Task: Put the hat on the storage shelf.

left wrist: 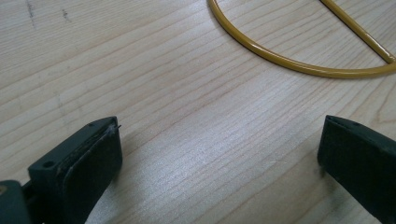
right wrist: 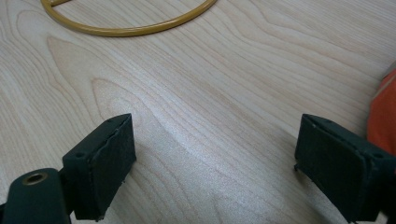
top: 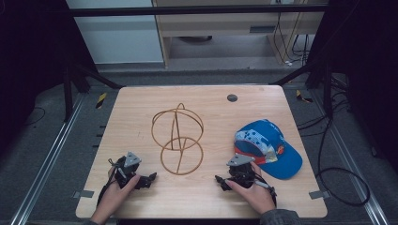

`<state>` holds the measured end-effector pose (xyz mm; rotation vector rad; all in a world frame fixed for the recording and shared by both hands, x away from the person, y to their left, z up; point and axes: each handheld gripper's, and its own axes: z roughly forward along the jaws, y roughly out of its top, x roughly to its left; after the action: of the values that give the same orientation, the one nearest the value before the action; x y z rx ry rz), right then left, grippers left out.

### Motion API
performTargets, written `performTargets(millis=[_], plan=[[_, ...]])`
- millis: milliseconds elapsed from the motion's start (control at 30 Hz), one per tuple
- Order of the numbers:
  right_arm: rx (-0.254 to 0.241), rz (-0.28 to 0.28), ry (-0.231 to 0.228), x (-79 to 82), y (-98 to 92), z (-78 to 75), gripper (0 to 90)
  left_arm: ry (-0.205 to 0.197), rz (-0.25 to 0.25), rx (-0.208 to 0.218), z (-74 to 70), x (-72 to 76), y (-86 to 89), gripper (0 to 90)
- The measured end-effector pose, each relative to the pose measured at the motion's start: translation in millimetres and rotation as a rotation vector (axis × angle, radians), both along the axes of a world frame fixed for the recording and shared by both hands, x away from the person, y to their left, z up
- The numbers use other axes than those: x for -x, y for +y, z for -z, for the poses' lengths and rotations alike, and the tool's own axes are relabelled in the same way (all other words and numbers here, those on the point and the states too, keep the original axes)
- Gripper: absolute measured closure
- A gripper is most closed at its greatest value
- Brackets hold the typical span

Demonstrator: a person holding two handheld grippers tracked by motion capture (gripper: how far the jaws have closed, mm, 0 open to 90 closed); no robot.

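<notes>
- Midway across the tabletop (top: 141, 122) stands the wire frame (top: 177, 138), made of yellow-brown rings: one ring lies flat on the wood and another rises upright behind it, with a straight rod running through.
- Left claw (top: 149, 178) rests on the wood just beside the frame's flat ring, on its near left side, held by the left hand (top: 115, 190); its jaws stand wide apart with bare wood between them.
- Right claw (top: 220, 180) rests near the ring's near right side, held by the right hand (top: 251, 190); its jaws are also spread wide, holding nothing.
- From the left gripper view, the ring's arc (left wrist: 299, 60) and its rod (left wrist: 357, 30) show close up at the top right, apart from both jaws; the high view shows the whole frame but not this gap.
- From the right gripper view, the ring's arc (right wrist: 130, 28) curves across the top left, well ahead of the jaws, and an orange-red edge of the cap (right wrist: 383, 112) shows at the right, close by the right jaw.
- Blue cap (top: 267, 147) lies right of the frame, just behind the right hand, its patterned front toward the ring.
- Behind the frame, a small dark round disc (top: 232, 98) sits near the far edge.
- Nothing lies between either claw and the ring.
</notes>
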<state>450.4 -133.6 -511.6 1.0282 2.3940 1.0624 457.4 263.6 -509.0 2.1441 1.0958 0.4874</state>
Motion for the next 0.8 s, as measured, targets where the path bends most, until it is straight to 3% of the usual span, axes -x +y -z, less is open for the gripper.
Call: performTargets(millis=[167,233,367,400,433,467,600,633,700,800], plan=[[0.003,0.006,0.0,0.3,-0.6,-0.2,12.9,-0.001,0.0,0.0,0.0,-0.1,0.0,0.0],[0.019,-0.003,0.02,0.7,-3.0,-5.3,12.6,0.0,0.0,0.0,0.0,0.0,0.0,0.0],[-0.017,-0.002,0.008,4.0,-10.1,-20.5,11.0,-0.001,-0.001,-0.001,0.0,0.1,0.0,0.0],[0.027,-0.01,-0.011,6.5,-18.4,-35.9,8.7,-0.001,-0.001,-0.001,0.0,0.2,0.0,0.0],[0.027,-0.01,-0.011,6.5,-18.4,-35.9,8.7,-0.001,-0.001,-0.001,0.0,0.2,0.0,0.0],[0.062,-0.004,-0.023,9.1,-28.7,-51.4,7.5,-0.001,-0.001,-0.001,0.0,0.2,0.0,0.0],[0.112,0.01,-0.045,11.3,-56.3,-83.7,7.2,-0.001,-0.001,0.0,0.0,0.2,0.0,0.0],[0.112,0.01,-0.045,11.3,-56.3,-83.7,7.2,-0.001,-0.001,0.0,0.0,0.2,0.0,0.0],[0.15,0.022,-0.052,8.2,-79.4,-104.6,7.4,0.0,-0.001,0.0,0.0,0.2,0.0,0.0],[0.188,0.035,-0.043,2.8,-99.8,-119.7,8.0,-0.001,-0.001,0.0,0.0,0.2,0.0,0.0]])
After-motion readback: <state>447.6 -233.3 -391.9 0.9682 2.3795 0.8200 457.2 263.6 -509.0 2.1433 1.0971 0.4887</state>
